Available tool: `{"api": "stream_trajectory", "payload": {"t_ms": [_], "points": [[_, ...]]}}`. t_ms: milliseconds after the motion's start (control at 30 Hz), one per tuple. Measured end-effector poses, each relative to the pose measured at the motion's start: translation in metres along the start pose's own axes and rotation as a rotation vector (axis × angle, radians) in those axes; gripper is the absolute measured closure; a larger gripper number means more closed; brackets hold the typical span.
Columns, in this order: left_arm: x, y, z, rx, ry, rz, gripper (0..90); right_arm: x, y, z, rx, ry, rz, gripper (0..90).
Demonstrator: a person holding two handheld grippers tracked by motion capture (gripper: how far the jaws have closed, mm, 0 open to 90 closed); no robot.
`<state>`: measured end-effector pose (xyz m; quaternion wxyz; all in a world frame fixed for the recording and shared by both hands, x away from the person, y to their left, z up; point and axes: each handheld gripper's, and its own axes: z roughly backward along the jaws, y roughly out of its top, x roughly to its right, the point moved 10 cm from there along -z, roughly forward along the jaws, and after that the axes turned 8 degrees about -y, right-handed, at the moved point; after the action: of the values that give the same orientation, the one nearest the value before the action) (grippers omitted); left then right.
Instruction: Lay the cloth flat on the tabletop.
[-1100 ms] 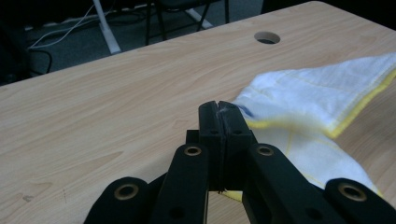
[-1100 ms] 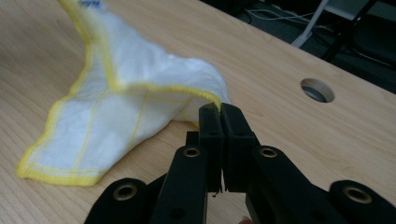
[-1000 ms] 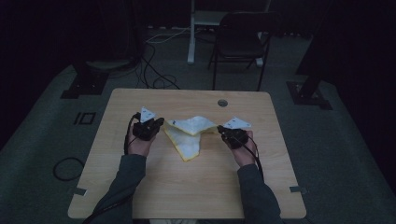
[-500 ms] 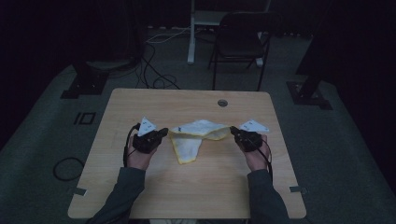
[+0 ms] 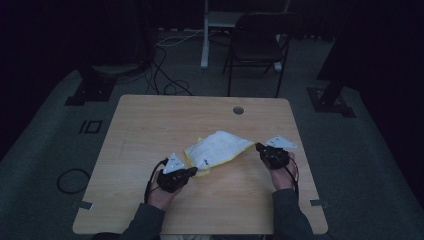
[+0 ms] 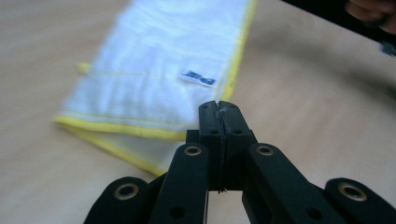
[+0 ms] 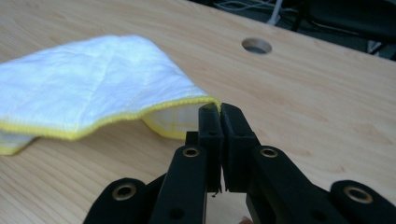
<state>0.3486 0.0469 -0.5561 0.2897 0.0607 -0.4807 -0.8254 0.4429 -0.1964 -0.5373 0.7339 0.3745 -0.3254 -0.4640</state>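
Cloth: white, yellow-hemmed, folded, lying mid-table between both grippers.
Left gripper: jaws closed on near hem corner.
Right gripper: jaws closed on far hem corner.
Handling: likely light, limp; hold hems.

You're working white woven cloth with yellow stitched edging, soft and matt, on a smooth pale wood-grain worktop. Your gripper jaws look like matt black plastic with brassy rivets.
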Motion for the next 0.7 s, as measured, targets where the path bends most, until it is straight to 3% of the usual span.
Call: {"api": "stream_trajectory", "payload": {"t_ms": [200,400,600,700], "points": [[0.028,-0.015,-0.023,-0.059,-0.076,-0.017,89.9,0.008,-0.02,-0.002,-0.057,-0.026,-0.013,87.0],[0.04,-0.023,-0.037,-0.092,-0.116,-0.02,89.9,0.003,-0.035,0.001,-0.093,-0.042,0.0,69.5],[0.044,-0.024,-0.046,-0.103,-0.131,-0.019,89.8,-0.022,-0.036,0.014,-0.079,-0.006,0.031,63.8],[0.045,-0.026,-0.049,-0.11,-0.136,-0.017,89.6,-0.042,-0.034,0.018,-0.066,0.06,0.028,63.6]]}}
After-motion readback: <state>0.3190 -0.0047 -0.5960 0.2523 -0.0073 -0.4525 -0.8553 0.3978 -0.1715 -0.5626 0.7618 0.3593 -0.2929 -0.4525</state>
